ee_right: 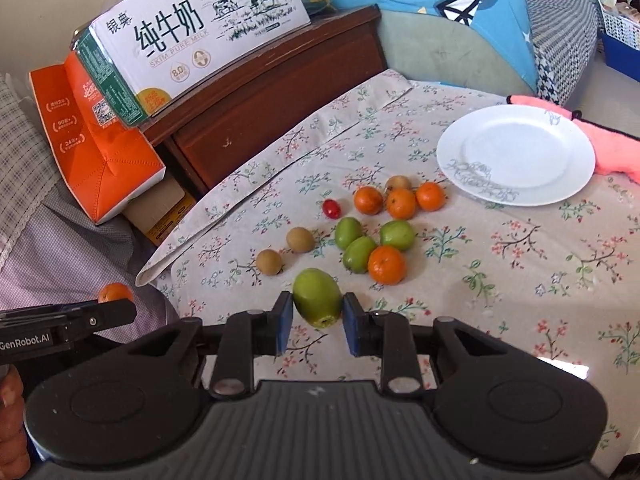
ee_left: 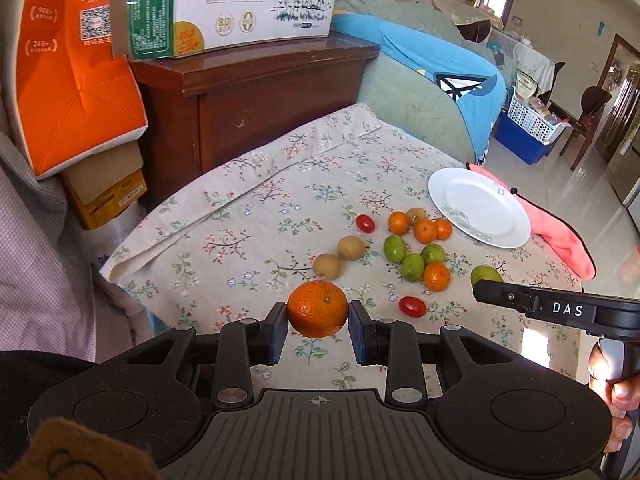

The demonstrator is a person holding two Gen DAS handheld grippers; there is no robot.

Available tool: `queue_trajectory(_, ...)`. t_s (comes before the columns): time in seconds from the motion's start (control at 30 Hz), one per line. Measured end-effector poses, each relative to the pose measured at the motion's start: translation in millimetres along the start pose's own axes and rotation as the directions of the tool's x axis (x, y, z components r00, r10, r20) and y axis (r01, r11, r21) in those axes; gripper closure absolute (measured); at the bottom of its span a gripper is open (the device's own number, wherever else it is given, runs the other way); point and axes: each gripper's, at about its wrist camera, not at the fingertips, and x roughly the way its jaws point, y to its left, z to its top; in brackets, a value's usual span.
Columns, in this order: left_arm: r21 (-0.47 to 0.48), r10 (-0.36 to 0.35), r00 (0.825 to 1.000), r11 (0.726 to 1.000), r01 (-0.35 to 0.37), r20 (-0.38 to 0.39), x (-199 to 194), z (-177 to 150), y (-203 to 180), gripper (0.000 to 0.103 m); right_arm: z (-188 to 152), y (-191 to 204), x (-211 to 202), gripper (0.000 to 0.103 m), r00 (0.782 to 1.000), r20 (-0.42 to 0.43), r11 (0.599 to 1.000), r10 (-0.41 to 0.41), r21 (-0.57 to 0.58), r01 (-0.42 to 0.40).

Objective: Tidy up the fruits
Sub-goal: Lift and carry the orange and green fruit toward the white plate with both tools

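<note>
My left gripper is shut on an orange mandarin and holds it above the floral tablecloth. My right gripper is shut on a green fruit, also above the cloth; that fruit shows in the left wrist view behind the right gripper's finger. Ahead lie several mandarins, green fruits, brown round fruits and red cherry tomatoes. A white plate sits empty at the far right.
A pink cloth lies behind the plate. A dark wooden cabinet with a milk carton box stands behind the table, an orange box at its left. A sofa with a blue blanket is beyond.
</note>
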Motion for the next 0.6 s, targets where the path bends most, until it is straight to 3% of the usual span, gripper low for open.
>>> queue_trajectory(0.23,0.077,-0.069,0.995,0.994,0.074,-0.069,54.3,20.7,-44.3,0.073,27.9,-54.3,6.2,0.076,0.991,-0.001,0.987,-0.130,0.098,0.130)
queue_trajectory(0.37,0.141,-0.084,0.995,0.986,0.092,-0.059,68.1,31.8,-66.9,0.073,34.3,-79.1,7.3,0.076,0.986,0.006,0.972,-0.167,0.169,0.164)
queue_trajectory(0.6,0.127,-0.181,0.983,0.975,0.184,-0.035,102.0,55.8,-94.6,0.073,54.2,-105.8,10.3,0.076,0.972,0.052,0.951,-0.231,0.222,0.214)
